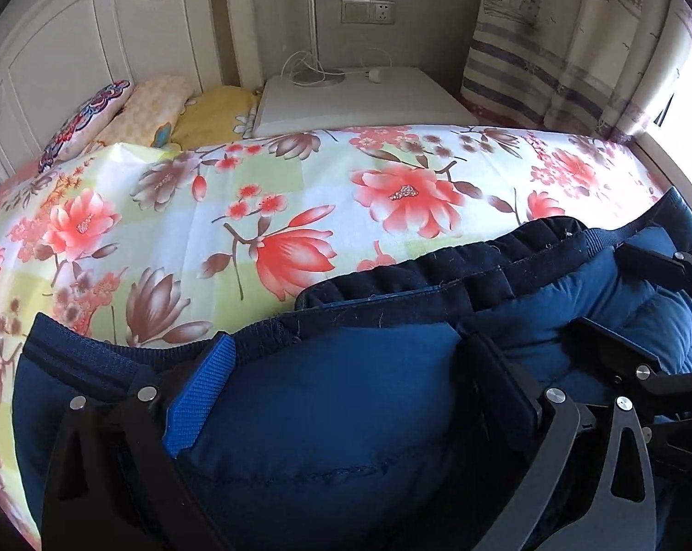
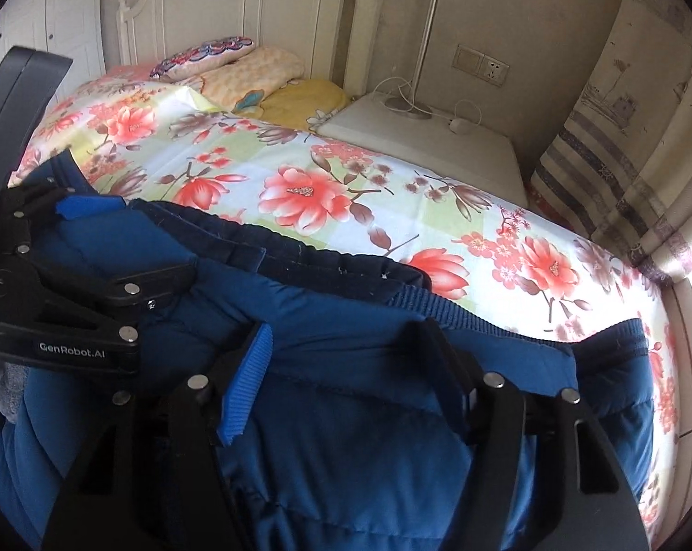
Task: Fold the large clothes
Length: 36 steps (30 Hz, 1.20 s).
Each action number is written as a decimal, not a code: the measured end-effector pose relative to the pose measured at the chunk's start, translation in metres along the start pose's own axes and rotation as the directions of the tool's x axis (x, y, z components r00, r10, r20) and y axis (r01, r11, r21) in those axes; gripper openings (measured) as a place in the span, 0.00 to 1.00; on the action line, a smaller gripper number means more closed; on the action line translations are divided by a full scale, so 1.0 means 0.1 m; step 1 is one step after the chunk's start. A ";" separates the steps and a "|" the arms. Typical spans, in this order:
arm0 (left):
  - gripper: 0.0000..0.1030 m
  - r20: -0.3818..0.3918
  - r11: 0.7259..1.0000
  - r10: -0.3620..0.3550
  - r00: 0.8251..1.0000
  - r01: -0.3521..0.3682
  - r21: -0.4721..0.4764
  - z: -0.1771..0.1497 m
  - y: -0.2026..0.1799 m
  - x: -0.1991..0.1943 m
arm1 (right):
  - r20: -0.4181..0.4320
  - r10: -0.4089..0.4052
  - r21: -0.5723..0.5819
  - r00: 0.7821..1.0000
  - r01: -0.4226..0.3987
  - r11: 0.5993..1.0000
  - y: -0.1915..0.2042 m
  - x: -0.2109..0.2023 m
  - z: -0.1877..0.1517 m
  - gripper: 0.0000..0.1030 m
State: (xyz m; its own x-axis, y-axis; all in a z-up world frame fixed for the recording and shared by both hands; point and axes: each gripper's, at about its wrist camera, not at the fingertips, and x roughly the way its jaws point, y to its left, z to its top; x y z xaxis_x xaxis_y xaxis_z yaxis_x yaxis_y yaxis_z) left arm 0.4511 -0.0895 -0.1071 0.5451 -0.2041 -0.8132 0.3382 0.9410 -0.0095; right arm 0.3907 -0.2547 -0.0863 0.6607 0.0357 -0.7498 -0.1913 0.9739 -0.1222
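Note:
A dark blue padded jacket (image 1: 336, 404) with a ribbed navy hem (image 1: 437, 271) lies bunched on the floral bedsheet (image 1: 254, 211). My left gripper (image 1: 346, 390) has its jaws wide apart, with padded jacket fabric bulging between the fingers. The right gripper (image 1: 639, 307) shows at the right of that view, also over the jacket. In the right wrist view the jacket (image 2: 355, 413) fills the foreground. My right gripper (image 2: 346, 381) stands open with fabric between its fingers. The left gripper (image 2: 120, 248) is at the left, resting on the jacket.
Pillows (image 1: 116, 115) lie against the white headboard (image 1: 70, 41). A white nightstand (image 1: 359, 101) with a lamp pole (image 1: 311, 9) and cable stands beyond the bed. A striped curtain (image 1: 575, 46) hangs at the right by the window.

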 end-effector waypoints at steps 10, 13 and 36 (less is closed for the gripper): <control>0.96 0.005 1.000 0.017 1.000 -0.017 0.013 0.00 -0.03 -0.01 | -0.001 -0.011 -0.015 1.000 0.011 1.000 0.03 0.01 0.00 0.67; 0.96 -0.010 1.000 0.011 1.000 -0.011 -0.027 0.03 0.10 -0.12 | -0.030 0.110 0.053 0.993 -0.108 0.993 -0.18 -0.07 0.06 0.72; 0.96 -0.005 0.948 0.096 0.995 -0.093 -0.305 -0.43 1.28 -0.35 | 0.068 0.224 0.456 0.972 -0.229 0.860 -1.47 -0.12 -0.59 0.72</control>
State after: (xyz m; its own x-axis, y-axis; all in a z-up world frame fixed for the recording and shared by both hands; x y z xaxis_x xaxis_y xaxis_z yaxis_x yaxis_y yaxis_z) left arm 0.4426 0.0498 -0.1050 0.5711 -0.1119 -0.8132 0.0359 0.9931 -0.1114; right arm 0.3684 -0.4110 -0.0981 0.6488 0.2676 -0.7124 0.0146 0.9316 0.3632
